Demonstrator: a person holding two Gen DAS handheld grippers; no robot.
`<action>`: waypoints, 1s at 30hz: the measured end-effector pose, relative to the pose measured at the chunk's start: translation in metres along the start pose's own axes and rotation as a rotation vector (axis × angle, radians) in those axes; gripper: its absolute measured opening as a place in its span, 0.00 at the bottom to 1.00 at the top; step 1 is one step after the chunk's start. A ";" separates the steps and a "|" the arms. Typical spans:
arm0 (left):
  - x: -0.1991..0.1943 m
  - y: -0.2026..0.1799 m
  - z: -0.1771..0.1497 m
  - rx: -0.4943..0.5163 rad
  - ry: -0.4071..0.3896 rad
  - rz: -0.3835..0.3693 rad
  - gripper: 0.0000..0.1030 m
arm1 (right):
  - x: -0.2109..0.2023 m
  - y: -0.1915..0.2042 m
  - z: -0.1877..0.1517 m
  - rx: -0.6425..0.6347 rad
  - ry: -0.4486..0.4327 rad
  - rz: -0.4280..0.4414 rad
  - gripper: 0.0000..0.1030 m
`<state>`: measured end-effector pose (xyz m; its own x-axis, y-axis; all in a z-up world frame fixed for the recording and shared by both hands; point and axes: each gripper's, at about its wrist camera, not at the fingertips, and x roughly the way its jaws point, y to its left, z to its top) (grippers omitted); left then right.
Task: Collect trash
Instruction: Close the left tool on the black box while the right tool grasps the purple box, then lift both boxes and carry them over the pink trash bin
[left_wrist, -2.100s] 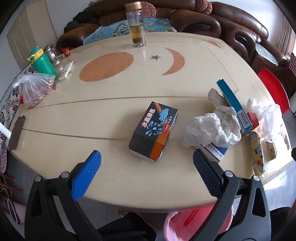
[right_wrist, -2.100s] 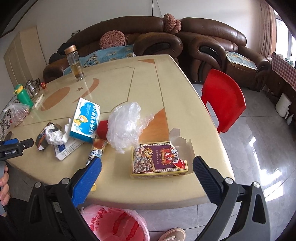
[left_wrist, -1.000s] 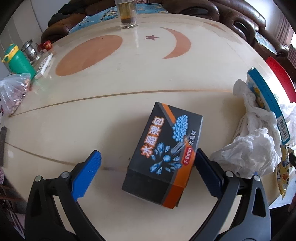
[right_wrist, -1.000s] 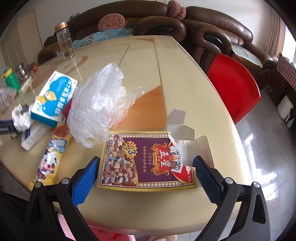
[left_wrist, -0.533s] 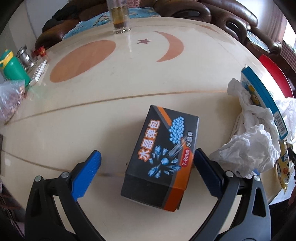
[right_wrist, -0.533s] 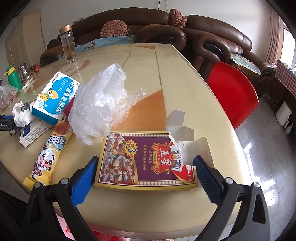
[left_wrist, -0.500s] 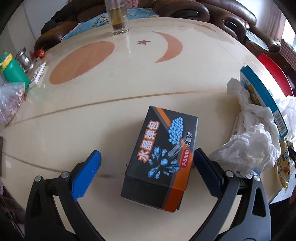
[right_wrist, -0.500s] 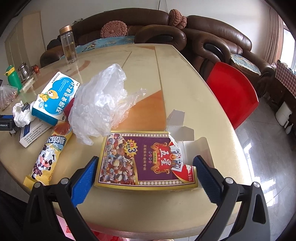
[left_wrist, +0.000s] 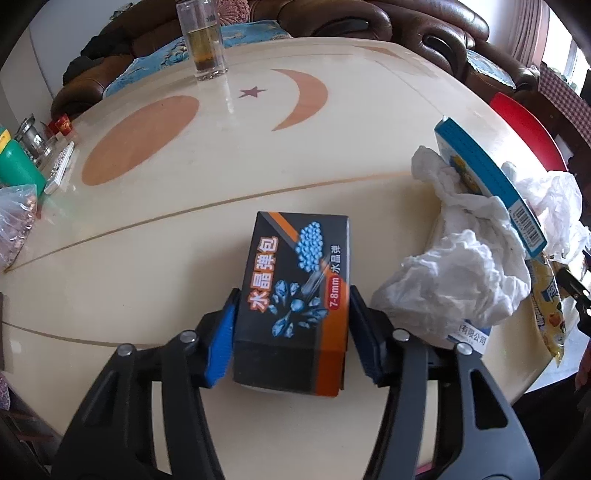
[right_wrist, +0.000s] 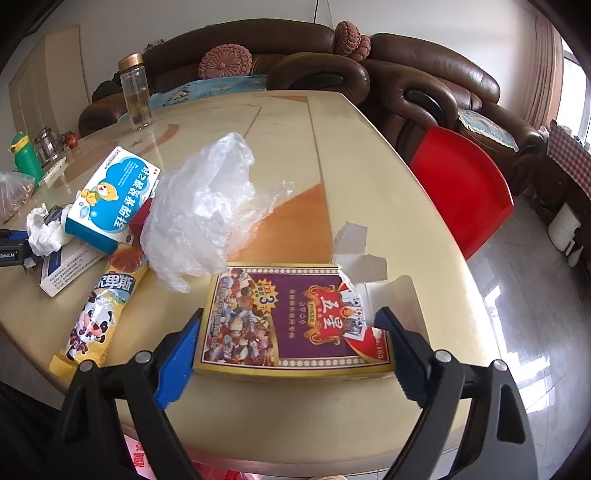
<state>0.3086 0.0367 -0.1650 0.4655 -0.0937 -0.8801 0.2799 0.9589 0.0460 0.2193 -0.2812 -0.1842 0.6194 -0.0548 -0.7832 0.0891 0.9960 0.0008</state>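
Note:
My left gripper (left_wrist: 291, 328) is shut on a black and orange box (left_wrist: 295, 291) that rests on the cream table (left_wrist: 221, 155). My right gripper (right_wrist: 291, 350) has its blue pads against both ends of a flat purple and yellow card box (right_wrist: 291, 317) with a torn open flap, near the table's front edge. Between them lie crumpled white tissue (left_wrist: 454, 280), a blue and white carton (right_wrist: 110, 199), a clear plastic bag (right_wrist: 210, 218) and a yellow snack wrapper (right_wrist: 99, 314).
A glass bottle (left_wrist: 201, 37) stands at the far side. A green bottle (right_wrist: 24, 155) and a bagged snack (left_wrist: 14, 221) sit at the left. A red chair (right_wrist: 461, 177) is right of the table. A pink-lined bin (right_wrist: 147, 458) shows below the front edge.
Both grippers have closed in from wide open: the left onto the black box, the right onto the card box.

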 end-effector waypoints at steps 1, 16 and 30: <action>0.000 -0.001 0.000 0.001 0.003 0.005 0.54 | 0.000 0.000 0.000 -0.002 0.000 -0.001 0.84; -0.017 0.003 -0.006 -0.040 -0.045 0.084 0.54 | -0.017 -0.006 0.007 0.023 -0.070 -0.041 0.84; -0.090 -0.021 -0.021 -0.009 -0.203 0.150 0.54 | -0.091 0.002 0.026 -0.011 -0.229 -0.106 0.84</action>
<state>0.2437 0.0309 -0.0965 0.6609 -0.0013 -0.7505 0.1878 0.9685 0.1637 0.1836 -0.2760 -0.0970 0.7677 -0.1726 -0.6171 0.1557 0.9844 -0.0816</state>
